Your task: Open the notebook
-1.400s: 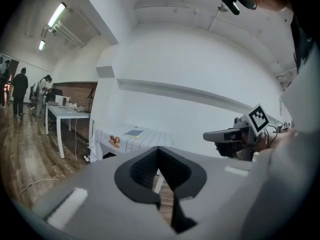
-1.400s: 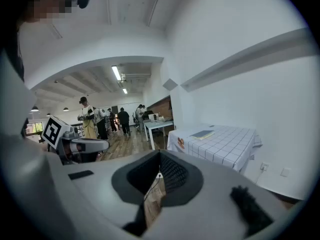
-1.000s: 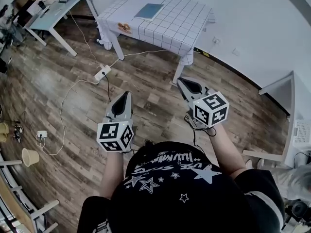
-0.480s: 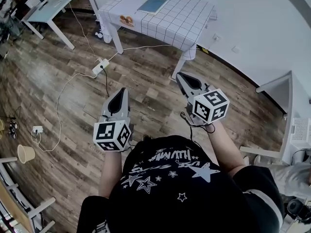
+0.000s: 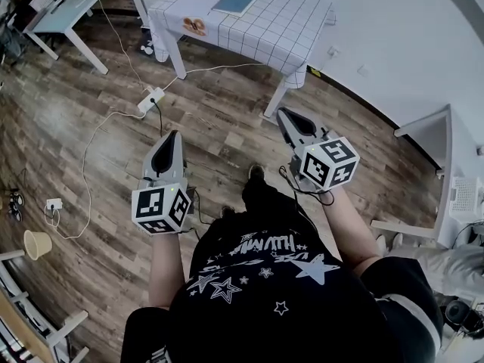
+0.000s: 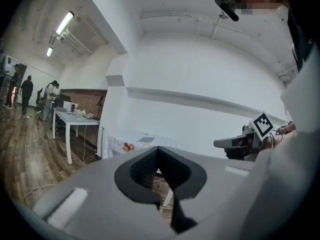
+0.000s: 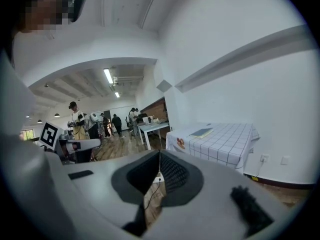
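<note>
The closed teal notebook (image 5: pixel 234 1) lies flat on a table under a white checked cloth (image 5: pixel 281 30), far ahead of both grippers. The left gripper view shows the notebook (image 6: pixel 145 140) small, and the right gripper view shows the notebook (image 7: pixel 201 132) on the cloth. My left gripper (image 5: pixel 173 136) is held over the wooden floor, jaws shut and empty. My right gripper (image 5: pixel 283 114) is held level beside it, also shut with nothing in it. Both point toward the table and neither is near the notebook.
A power strip (image 5: pixel 152 97) and white cables lie on the floor between me and the table. A pale desk (image 5: pixel 68 2) stands at upper left and white furniture (image 5: pixel 435 138) at right. Several people (image 7: pixel 75 116) stand far back in the room.
The person has stepped toward the table, one foot now showing ahead. The left gripper has shifted left and forward. Both grippers stay shut and empty.
</note>
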A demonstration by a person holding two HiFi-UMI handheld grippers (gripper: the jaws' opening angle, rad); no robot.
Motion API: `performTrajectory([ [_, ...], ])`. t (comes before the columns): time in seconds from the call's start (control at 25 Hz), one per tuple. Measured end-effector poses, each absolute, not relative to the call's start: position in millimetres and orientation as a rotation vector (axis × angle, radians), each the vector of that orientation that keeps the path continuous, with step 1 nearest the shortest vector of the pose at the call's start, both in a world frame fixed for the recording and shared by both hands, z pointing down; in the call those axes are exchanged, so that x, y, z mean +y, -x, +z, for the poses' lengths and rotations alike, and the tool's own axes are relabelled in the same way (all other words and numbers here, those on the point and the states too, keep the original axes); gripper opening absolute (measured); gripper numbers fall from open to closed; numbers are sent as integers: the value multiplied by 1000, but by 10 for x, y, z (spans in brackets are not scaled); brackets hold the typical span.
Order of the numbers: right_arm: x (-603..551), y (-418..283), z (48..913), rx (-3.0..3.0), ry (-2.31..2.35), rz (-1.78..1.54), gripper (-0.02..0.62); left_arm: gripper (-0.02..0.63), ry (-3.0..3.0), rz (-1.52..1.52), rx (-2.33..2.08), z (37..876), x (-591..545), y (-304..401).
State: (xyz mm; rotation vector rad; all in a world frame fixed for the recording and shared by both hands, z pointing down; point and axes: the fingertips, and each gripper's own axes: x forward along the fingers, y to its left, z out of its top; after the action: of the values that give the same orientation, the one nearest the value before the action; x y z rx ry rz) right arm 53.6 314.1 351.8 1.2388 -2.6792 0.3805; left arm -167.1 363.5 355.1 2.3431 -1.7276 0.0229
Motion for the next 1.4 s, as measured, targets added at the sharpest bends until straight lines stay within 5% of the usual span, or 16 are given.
performTrajectory([
  [0.56, 2102, -247, 3699, -2708, -1116, 436, 17, 9, -2288, 90, -1743, 3688, 2775, 1669],
  [1.4, 454, -920, 3754, -2755, -1115, 499, 17, 9, -2429, 114, -1660, 3593, 1328, 687],
])
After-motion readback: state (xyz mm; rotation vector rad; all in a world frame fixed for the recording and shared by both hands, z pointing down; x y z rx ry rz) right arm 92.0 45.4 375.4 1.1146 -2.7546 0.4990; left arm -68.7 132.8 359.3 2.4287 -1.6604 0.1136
